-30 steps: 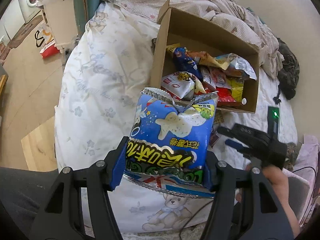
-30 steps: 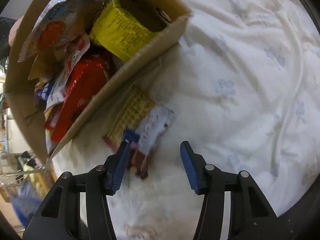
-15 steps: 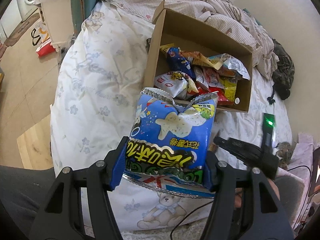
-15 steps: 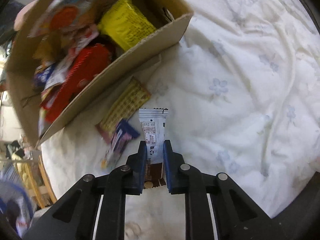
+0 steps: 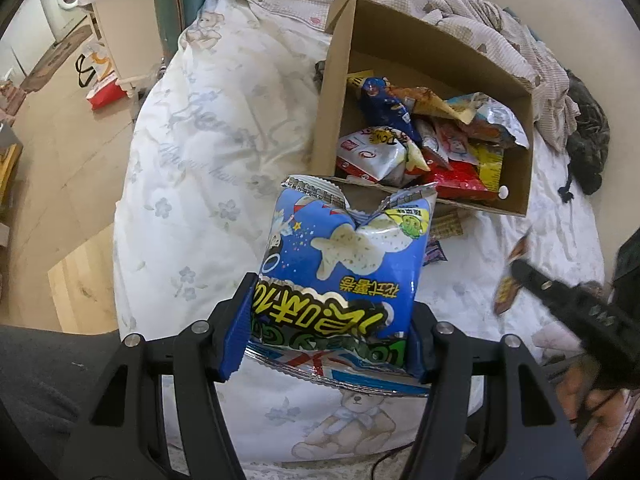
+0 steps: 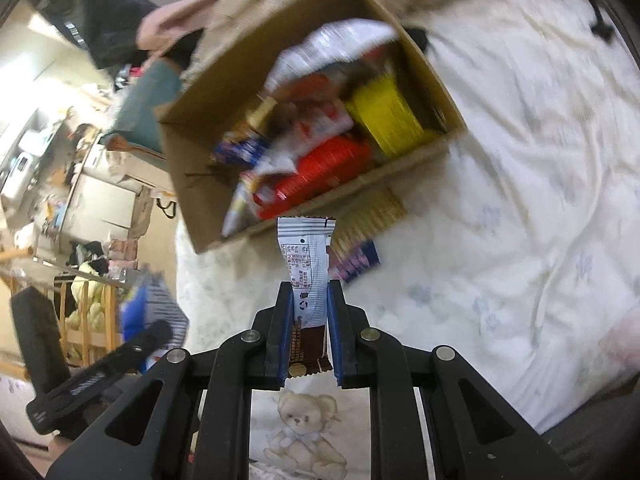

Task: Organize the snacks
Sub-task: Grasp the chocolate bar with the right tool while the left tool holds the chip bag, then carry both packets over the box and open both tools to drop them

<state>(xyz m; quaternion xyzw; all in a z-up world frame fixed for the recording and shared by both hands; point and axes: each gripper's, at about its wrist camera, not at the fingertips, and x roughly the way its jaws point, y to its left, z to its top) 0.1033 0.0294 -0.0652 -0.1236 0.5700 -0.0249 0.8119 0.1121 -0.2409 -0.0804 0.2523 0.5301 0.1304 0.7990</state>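
Two grippers each carry a snack above a bed: the left gripper (image 5: 326,328) clamps a puffy blue chip bag (image 5: 344,276) by its lower end, the right gripper (image 6: 308,334) pinches a slim white-and-brown bar wrapper (image 6: 306,276). Both point toward the open cardboard box (image 5: 340,92) of snacks (likely their destination); two small packets (image 6: 360,236) lie beside its front wall
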